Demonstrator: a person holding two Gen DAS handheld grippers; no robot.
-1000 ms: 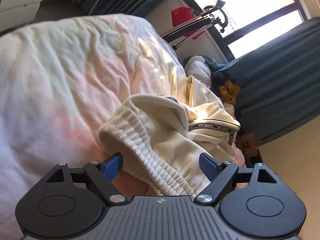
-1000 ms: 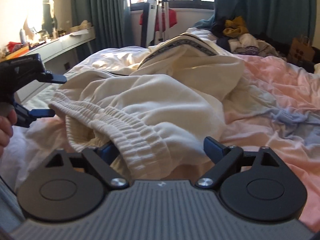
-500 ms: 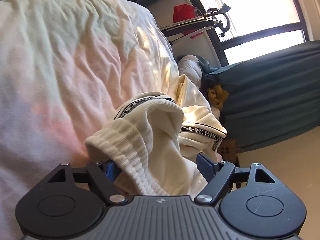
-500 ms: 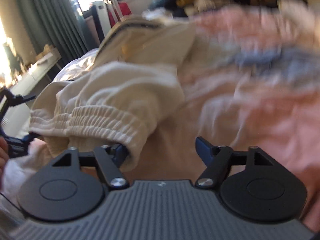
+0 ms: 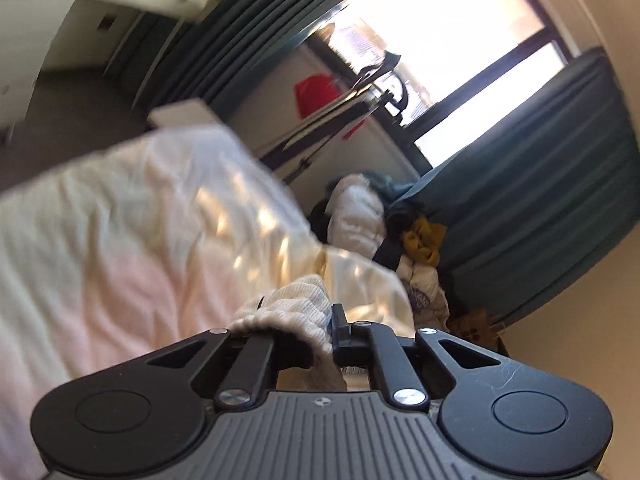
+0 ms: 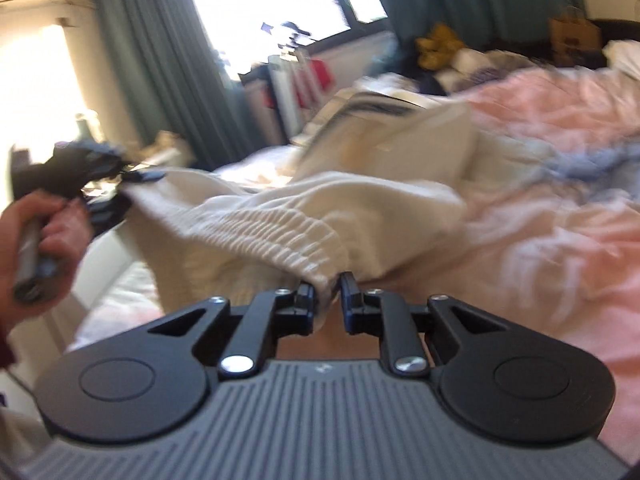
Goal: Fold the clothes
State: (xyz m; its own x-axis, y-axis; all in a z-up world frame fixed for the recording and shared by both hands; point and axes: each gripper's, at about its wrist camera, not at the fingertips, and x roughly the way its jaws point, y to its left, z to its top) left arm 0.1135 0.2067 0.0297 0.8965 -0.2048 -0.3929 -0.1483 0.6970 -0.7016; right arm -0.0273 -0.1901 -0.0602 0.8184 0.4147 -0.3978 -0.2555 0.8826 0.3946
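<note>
- Left claw (image 5: pixel 304 332) has just been closing and now pinches the ribbed waistband of the cream trousers (image 6: pixel 360 200) on the bed (image 6: pixel 560 248).
- Right claw (image 6: pixel 327 294) has likewise just closed on it.
- Lift both evenly, keeping the band taut.
- Both point slightly downward.

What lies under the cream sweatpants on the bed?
Under the cream sweatpants only the pink-and-white bedspread shows around their edges. Whatever sits directly beneath the bunched fabric is covered, so nothing more can be told.
</note>
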